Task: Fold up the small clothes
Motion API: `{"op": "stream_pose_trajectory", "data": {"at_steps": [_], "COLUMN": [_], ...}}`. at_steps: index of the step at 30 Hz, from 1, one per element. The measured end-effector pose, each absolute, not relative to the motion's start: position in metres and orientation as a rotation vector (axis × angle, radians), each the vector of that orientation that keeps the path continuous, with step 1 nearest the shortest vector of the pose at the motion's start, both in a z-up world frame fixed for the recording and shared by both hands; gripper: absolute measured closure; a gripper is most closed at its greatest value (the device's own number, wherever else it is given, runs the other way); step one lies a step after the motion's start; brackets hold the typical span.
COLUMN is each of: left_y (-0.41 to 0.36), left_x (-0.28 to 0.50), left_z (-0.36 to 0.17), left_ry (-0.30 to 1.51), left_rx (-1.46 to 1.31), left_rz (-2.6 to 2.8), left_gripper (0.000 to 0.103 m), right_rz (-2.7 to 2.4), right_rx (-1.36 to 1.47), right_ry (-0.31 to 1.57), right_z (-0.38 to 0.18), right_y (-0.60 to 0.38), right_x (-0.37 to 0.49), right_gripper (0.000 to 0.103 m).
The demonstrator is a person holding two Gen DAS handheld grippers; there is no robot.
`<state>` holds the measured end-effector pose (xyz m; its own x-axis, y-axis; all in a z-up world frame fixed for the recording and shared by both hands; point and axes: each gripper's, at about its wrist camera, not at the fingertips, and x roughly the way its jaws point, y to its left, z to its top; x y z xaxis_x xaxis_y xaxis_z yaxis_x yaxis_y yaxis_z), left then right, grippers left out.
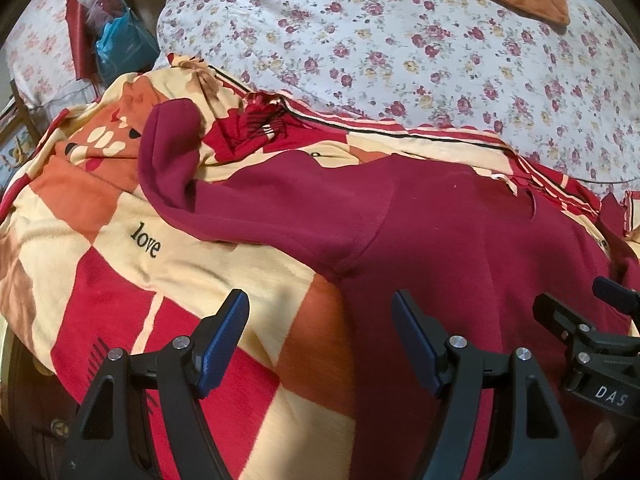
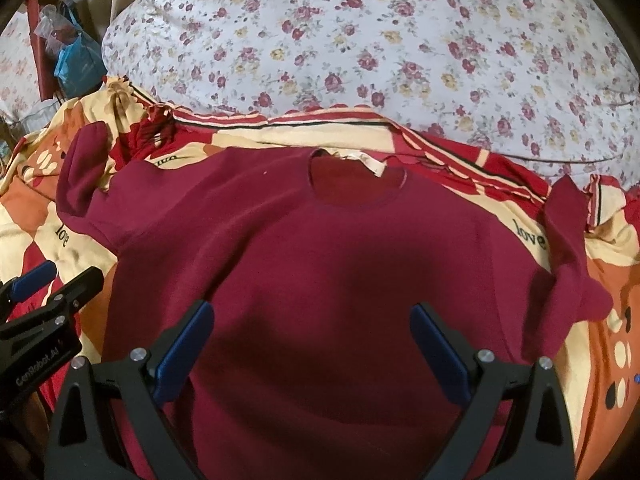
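**Maroon shirt laid flat, both jaws standing apart**

Maroon shirt lies spread face-up on the patterned blanket across the bed, neckline at the far side, sleeves out to left and right, so I judge it is laid out ready for a first fold. My left gripper hovers over its left edge, jaws apart and holding nothing. My right gripper hangs above the near hem, jaws likewise apart. A floral quilt sits beyond.
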<state>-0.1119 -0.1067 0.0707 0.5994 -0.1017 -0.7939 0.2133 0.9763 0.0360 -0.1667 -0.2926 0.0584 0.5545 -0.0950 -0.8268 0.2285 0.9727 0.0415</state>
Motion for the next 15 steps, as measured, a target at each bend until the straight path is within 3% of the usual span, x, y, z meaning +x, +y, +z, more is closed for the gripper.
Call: {"op": "stream_pose_trajectory", "data": {"at_steps": [15], "left_y": [-0.098], "left_x": [-0.101], "left_z": [0.064], "left_ry": [0.932], "left_rx": [0.116], "left_rz": [-0.164], "left_gripper": [0.049], "right_rz": [-0.169], "right_rx": [0.140], "right_ry": [0.988], "right_z": [0.050], "right_y": [-0.280], "right_x": [-0.152], "right_gripper": [0.002]}}
